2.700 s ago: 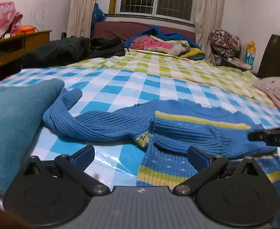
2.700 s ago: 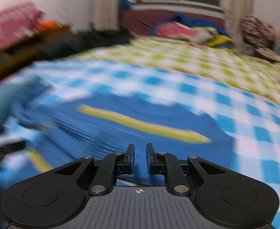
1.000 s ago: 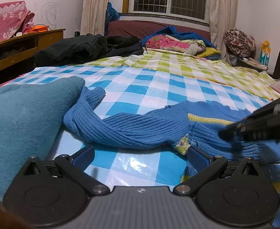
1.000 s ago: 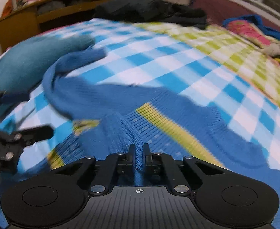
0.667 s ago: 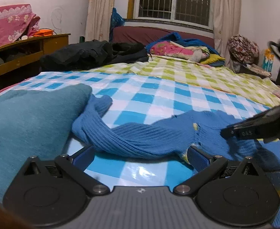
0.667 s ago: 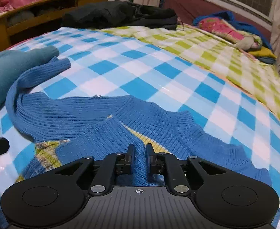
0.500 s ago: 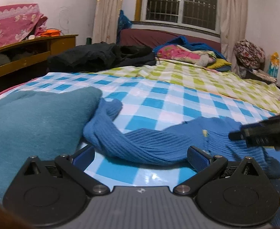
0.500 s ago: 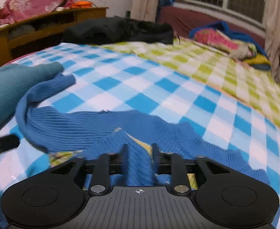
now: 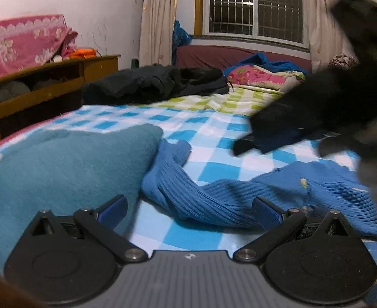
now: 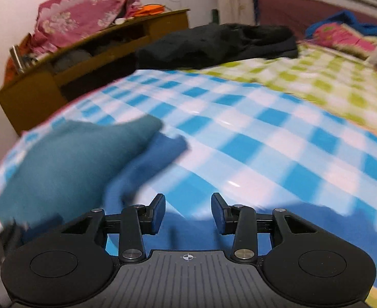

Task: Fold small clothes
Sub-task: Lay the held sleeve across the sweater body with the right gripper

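A blue ribbed knit sweater (image 9: 239, 195) lies spread on the bed's blue-and-white checked cover (image 9: 214, 128). Its sleeve (image 9: 167, 166) runs left to a teal garment (image 9: 60, 174). My left gripper (image 9: 189, 211) hovers low over the sleeve, open, with nothing between its fingers. My right gripper (image 10: 188, 213) is open above the sweater's body (image 10: 188, 233) and grips nothing; the sleeve (image 10: 147, 164) and the teal garment (image 10: 67, 159) lie ahead to its left. In the left wrist view the right tool's body (image 9: 298, 120) is a dark blur above the sweater.
A heap of black clothes (image 9: 157, 82) lies at the back of the bed, with a green checked cover (image 9: 239, 100) and pink bedding (image 9: 255, 74) beyond. A wooden shelf unit (image 9: 47, 84) stands along the left wall.
My right gripper has opened and let go of the sweater fold, then risen and swung left toward the sleeve. My left gripper stayed open and drifted slightly left.
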A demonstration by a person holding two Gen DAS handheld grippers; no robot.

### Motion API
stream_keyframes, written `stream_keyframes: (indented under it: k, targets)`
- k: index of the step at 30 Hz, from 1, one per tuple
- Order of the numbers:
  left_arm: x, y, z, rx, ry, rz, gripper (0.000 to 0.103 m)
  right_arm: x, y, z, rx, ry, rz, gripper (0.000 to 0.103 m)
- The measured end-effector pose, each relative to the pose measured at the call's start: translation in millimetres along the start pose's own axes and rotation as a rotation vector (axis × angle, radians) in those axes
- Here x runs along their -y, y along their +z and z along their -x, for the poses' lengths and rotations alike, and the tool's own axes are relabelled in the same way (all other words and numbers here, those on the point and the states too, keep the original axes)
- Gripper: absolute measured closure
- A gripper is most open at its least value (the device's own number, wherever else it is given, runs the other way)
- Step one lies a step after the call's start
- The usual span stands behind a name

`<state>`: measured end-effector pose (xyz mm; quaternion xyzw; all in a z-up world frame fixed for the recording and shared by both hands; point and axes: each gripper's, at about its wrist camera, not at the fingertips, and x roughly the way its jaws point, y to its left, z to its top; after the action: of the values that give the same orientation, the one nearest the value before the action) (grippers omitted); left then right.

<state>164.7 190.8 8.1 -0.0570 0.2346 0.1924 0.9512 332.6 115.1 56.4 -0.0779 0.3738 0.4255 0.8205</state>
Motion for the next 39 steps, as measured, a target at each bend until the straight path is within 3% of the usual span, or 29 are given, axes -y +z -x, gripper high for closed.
stream_keyframes:
  k: [7, 14, 18, 25, 33, 39]
  targets:
    - [-9, 0, -7, -0.010, 0.002, 0.003, 0.000, -10, 40, -74, -0.068, 0.080, -0.165, 0.064]
    - [-9, -2, -9, -0.007, -0.003, -0.007, 0.000, -11, 50, -117, -0.135, 0.113, -0.277, 0.065]
    - [-5, -4, -9, -0.002, 0.003, -0.031, 0.000, -8, 46, -116, -0.136, 0.067, -0.295, 0.095]
    - [-7, -6, -11, -0.016, -0.025, -0.002, 0.000, 20, 41, -61, -0.023, 0.056, -0.361, 0.096]
    - [2, -8, -4, -0.004, -0.076, 0.004, 0.000, 63, 30, 42, 0.129, 0.013, -0.403, 0.096]
    - [27, -11, 14, 0.048, -0.144, -0.062, 0.000, 104, 2, 128, 0.252, -0.069, -0.452, 0.096]
